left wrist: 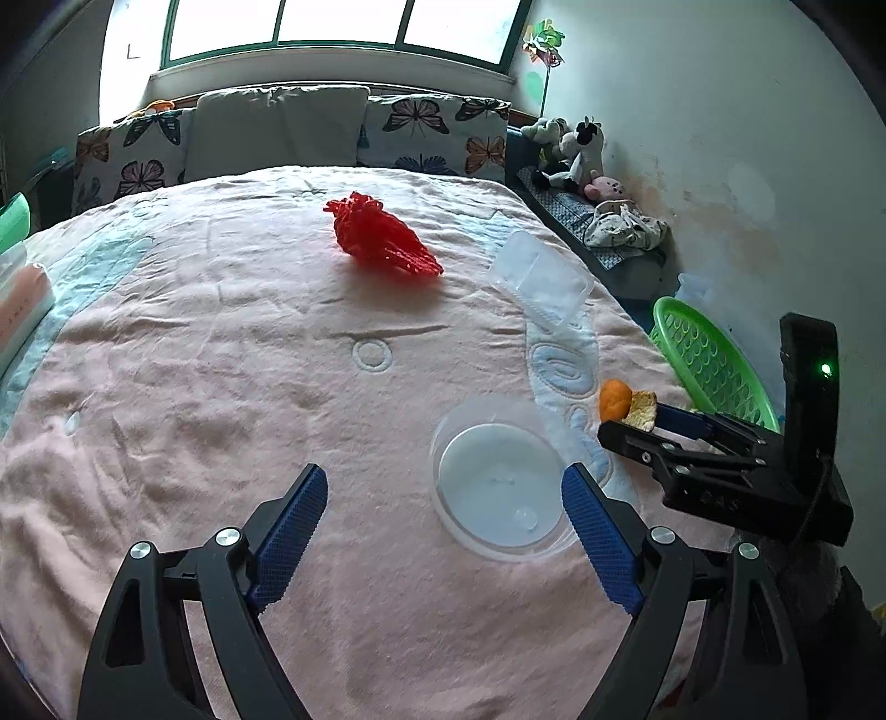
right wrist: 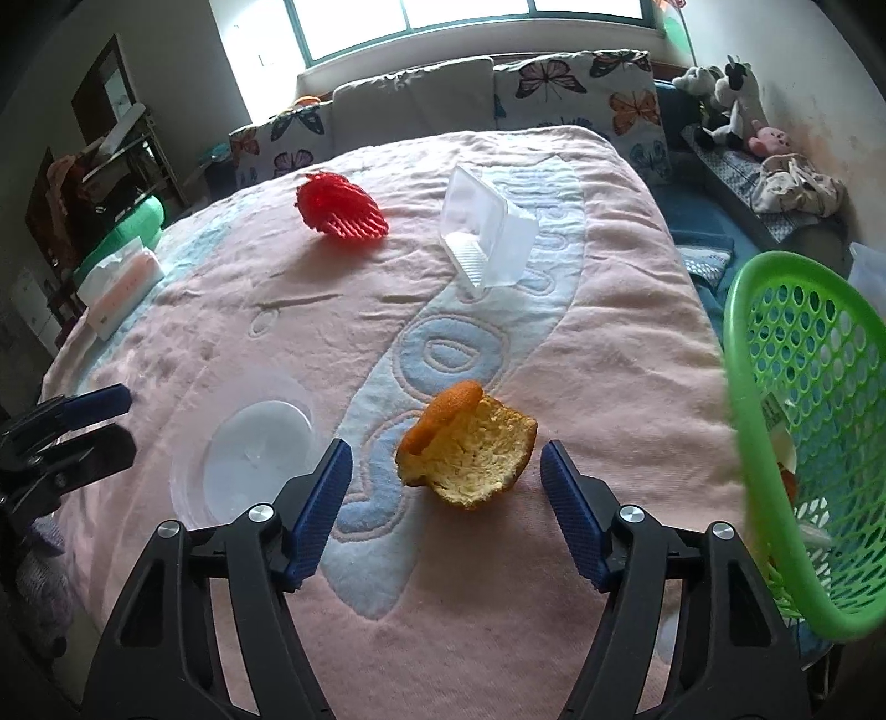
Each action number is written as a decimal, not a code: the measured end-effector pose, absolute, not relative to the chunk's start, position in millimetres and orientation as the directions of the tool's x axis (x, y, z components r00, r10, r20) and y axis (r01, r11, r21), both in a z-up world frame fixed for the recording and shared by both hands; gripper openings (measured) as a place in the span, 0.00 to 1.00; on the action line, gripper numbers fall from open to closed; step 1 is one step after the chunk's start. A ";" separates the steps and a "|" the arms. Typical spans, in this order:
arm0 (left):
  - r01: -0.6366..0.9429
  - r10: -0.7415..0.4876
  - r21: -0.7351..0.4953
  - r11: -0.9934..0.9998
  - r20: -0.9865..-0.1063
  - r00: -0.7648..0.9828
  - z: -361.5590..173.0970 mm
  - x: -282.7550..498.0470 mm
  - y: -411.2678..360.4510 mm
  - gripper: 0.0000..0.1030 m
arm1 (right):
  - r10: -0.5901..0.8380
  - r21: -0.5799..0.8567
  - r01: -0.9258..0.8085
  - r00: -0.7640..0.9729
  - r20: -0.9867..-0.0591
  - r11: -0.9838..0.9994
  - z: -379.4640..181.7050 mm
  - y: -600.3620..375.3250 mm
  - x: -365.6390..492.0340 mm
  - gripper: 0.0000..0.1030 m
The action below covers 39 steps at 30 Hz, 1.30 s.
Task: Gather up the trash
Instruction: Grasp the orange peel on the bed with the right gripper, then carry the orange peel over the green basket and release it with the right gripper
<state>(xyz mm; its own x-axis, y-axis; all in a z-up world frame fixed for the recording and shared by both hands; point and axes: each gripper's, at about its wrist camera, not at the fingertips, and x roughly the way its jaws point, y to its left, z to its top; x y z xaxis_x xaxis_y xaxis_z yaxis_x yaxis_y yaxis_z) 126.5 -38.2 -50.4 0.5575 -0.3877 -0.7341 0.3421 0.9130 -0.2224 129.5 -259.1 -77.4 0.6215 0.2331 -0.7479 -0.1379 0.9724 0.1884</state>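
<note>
right now the right gripper (right wrist: 446,471) hangs with its blue fingers spread wide on either side of the orange peel (right wrist: 470,448), not touching it, on the pink blanket (right wrist: 221,332) beside the green basket (right wrist: 803,399); the left gripper (left wrist: 443,501) is likewise agape, just beside a clear round lid (left wrist: 498,482)

Daylight pours in from the window (left wrist: 343,27) far ahead of the jaws, blown out to white in both views. The bed (left wrist: 221,387) is evenly and softly lit; the red net (left wrist: 382,238) casts only a faint shadow toward the jaws. Fisheye bending curves the bed's edges, and black vignetting fills the corners. The green basket (right wrist: 803,443) smears slightly at its near rim.
</note>
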 end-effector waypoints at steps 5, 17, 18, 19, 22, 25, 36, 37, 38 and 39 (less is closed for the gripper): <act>0.345 -0.389 -0.224 0.912 -0.741 0.547 -56.6 124.1 -37.2 0.83 | 0.202 0.150 -0.136 0.625 -0.754 0.979 -80.2 -254.8 131.4 0.65; 0.390 -0.402 -0.212 0.896 -0.761 0.509 -69.8 118.9 -50.6 0.84 | 0.178 0.139 -0.111 0.637 -0.750 0.984 -78.6 -264.1 129.6 0.45; 0.403 -0.405 -0.207 0.892 -0.762 0.505 -70.9 117.1 -53.8 0.84 | 0.180 0.143 -0.109 0.638 -0.748 0.984 -77.7 -265.6 128.4 0.44; 0.411 -0.407 -0.203 0.889 -0.763 0.503 -71.4 116.5 -56.0 0.84 | 0.180 0.145 -0.108 0.640 -0.747 0.984 -76.9 -266.7 127.2 0.44; 0.438 -0.413 -0.192 0.879 -0.764 0.495 -72.5 114.9 -64.8 0.86 | 0.181 0.150 -0.103 0.646 -0.741 0.983 -73.9 -270.8 123.0 0.43; 0.453 -0.405 -0.170 0.875 -0.770 0.494 -73.9 116.2 -73.1 0.87 | 0.182 0.157 -0.096 0.655 -0.734 0.983 -69.6 -276.2 117.8 0.43; 0.483 -0.367 -0.112 0.868 -0.801 0.474 -84.4 129.8 -92.3 0.89 | 0.162 0.171 -0.056 0.693 -0.703 0.984 -50.7 -305.0 94.7 0.43; 0.483 -0.360 -0.106 0.869 -0.804 0.473 -85.4 131.5 -93.8 0.89 | 0.157 0.171 -0.049 0.695 -0.702 0.984 -49.9 -308.2 93.5 0.43; 0.484 -0.360 -0.105 0.869 -0.805 0.471 -86.3 132.6 -94.9 0.89 | 0.151 0.171 -0.041 0.697 -0.701 0.984 -49.0 -312.1 92.1 0.43; 0.485 -0.359 -0.104 0.868 -0.807 0.469 -87.1 133.5 -96.1 0.89 | 0.143 0.169 -0.032 0.699 -0.700 0.985 -48.3 -316.1 90.7 0.43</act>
<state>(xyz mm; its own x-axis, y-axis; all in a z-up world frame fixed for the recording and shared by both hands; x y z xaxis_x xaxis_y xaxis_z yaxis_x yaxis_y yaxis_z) 133.5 -96.1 -87.1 0.4693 -0.3588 -0.8069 0.4854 0.8681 -0.1037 90.7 -316.1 -48.3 0.6992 0.1429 -0.7005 -0.0317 0.9851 0.1692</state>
